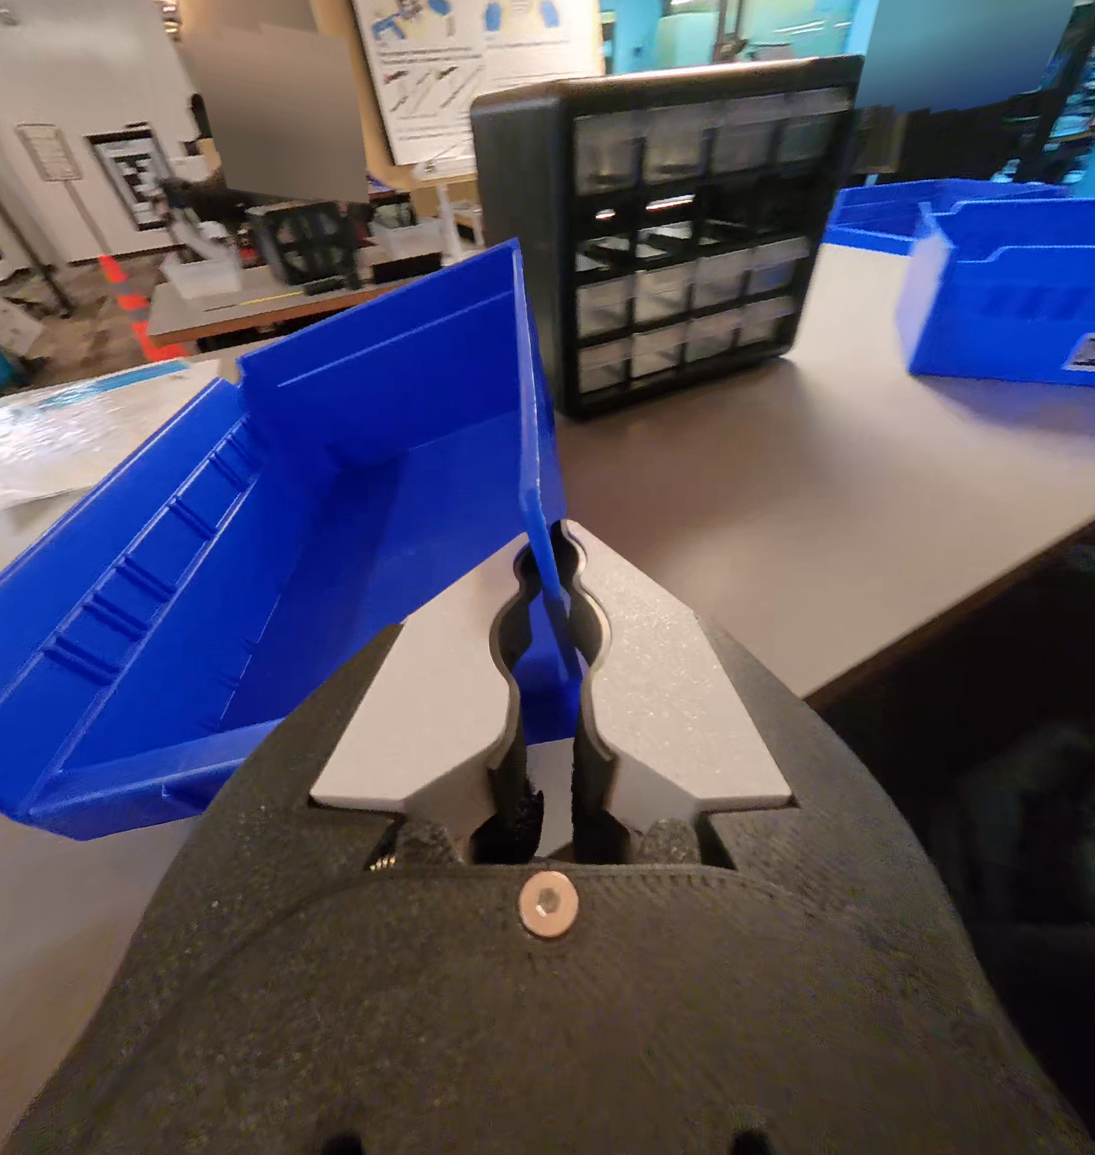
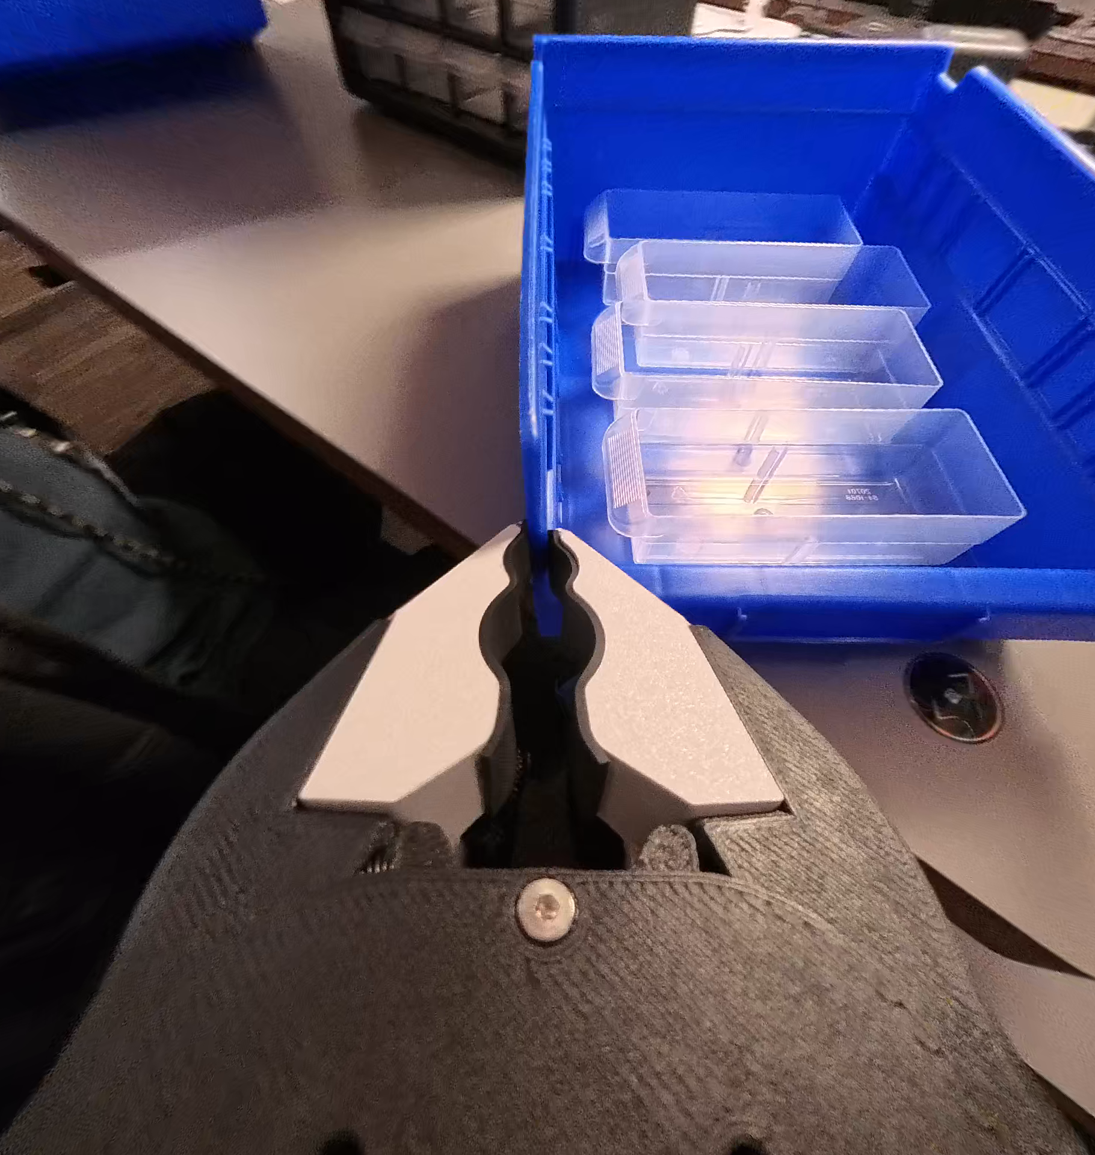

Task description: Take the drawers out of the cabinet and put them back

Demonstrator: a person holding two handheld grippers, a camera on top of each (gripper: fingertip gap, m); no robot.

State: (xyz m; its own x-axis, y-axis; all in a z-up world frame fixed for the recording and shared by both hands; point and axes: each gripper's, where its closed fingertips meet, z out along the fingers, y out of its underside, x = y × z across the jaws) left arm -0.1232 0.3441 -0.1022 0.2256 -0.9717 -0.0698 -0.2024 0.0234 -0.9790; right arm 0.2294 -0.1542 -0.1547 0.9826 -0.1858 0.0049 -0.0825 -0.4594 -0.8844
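In the left wrist view my left gripper (image 1: 554, 537) is shut on the right side wall of an empty blue bin (image 1: 282, 562), which sits tilted above the table. Behind it stands the black cabinet (image 1: 676, 250) with clear drawers; several slots in its middle rows are empty. In the right wrist view my right gripper (image 2: 537, 537) is shut on the left wall of a blue bin (image 2: 720, 112). Several clear drawers (image 2: 782, 487) lie side by side inside that bin. The cabinet's lower part (image 2: 445, 62) shows beyond it.
Another blue bin (image 1: 1020, 300) stands on the grey table (image 1: 782, 500) to the right of the cabinet. The table's dark front edge (image 2: 282, 400) runs close to my right gripper. A round metal fitting (image 2: 951, 697) is set into the tabletop. A blue shape (image 2: 95, 31) lies at far left.
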